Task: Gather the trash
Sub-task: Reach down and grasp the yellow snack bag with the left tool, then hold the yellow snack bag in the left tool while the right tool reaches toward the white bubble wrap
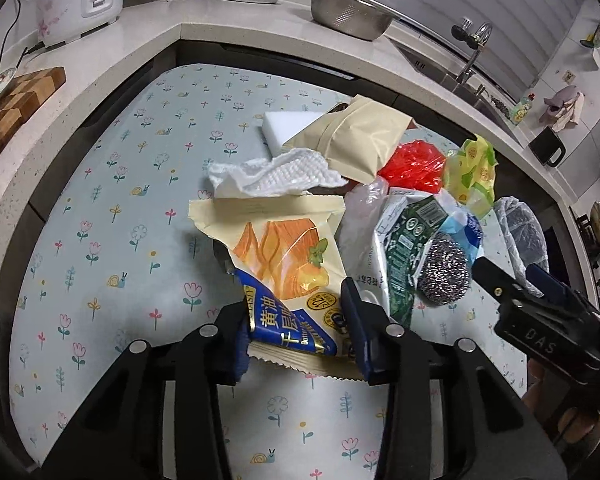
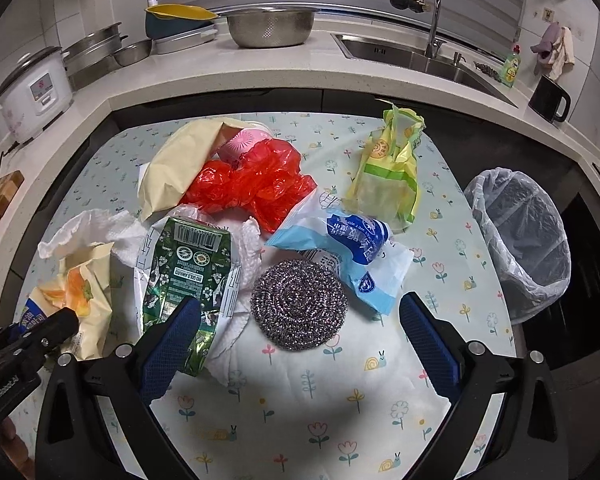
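Two grippers point steeply down over a table covered by a flowered cloth (image 2: 300, 420). On the left gripper (image 1: 300, 320), the blue pads sit narrow against both sides of a cream snack wrapper (image 1: 284, 256) with an orange print and a dark blue corner; the wrapper's crimped edge pokes out below the fingers. In the right wrist view the same wrapper (image 2: 76, 292) lies at the left edge of the pile, with the left gripper's black finger just beside it. The right gripper (image 2: 300, 324) stands wide, with nothing between its pads; one steel scouring pad (image 2: 299, 304) lies on the cloth just beyond the gap between them, and its left finger (image 2: 168, 340) overlaps a green foil packet (image 2: 188, 268).

Counting the trash on the cloth: one red plastic bag (image 2: 252, 184), one tan paper pouch (image 2: 176, 168), one yellow-green bag (image 2: 392, 164) set apart from the rest towards the right, one blue and white wipes packet (image 2: 352, 252), one green foil packet, one cream snack wrapper, and some crumpled white paper towel (image 2: 120, 232) under the heap. One pink round object (image 2: 244, 140) peeks from behind the pouch. One white block (image 1: 284, 128) lies at the far side in the left wrist view.

One small bin (image 2: 520, 240) lined with a clear bag stands off the table's right edge.
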Demonstrator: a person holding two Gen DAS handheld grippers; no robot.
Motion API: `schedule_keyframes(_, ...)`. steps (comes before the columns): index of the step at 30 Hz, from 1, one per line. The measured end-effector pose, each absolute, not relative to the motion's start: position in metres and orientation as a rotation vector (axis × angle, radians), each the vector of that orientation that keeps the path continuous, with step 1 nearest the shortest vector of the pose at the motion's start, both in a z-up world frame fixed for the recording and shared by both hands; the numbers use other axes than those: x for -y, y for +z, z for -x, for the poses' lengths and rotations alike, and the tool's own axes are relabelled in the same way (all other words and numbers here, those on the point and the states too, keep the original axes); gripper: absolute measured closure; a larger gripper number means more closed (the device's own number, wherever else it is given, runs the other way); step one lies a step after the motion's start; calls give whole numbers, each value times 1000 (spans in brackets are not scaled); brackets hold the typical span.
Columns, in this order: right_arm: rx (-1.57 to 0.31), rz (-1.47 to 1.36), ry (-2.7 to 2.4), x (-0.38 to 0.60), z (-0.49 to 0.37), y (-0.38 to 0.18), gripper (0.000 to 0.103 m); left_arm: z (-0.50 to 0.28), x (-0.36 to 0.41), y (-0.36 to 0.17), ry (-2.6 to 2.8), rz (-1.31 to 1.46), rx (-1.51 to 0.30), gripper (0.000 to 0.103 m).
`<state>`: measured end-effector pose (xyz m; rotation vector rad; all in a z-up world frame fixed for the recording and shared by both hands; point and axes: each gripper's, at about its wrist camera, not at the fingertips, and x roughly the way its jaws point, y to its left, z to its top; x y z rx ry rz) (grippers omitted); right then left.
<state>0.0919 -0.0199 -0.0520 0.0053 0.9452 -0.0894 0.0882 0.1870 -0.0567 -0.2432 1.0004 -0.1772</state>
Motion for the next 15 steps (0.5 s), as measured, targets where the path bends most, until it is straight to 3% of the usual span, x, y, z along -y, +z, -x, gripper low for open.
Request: schedule_keyframes(15, -914, -24, -90, 28, -76, -39, 8, -71, -186, 6, -205, 231, -842, 65)
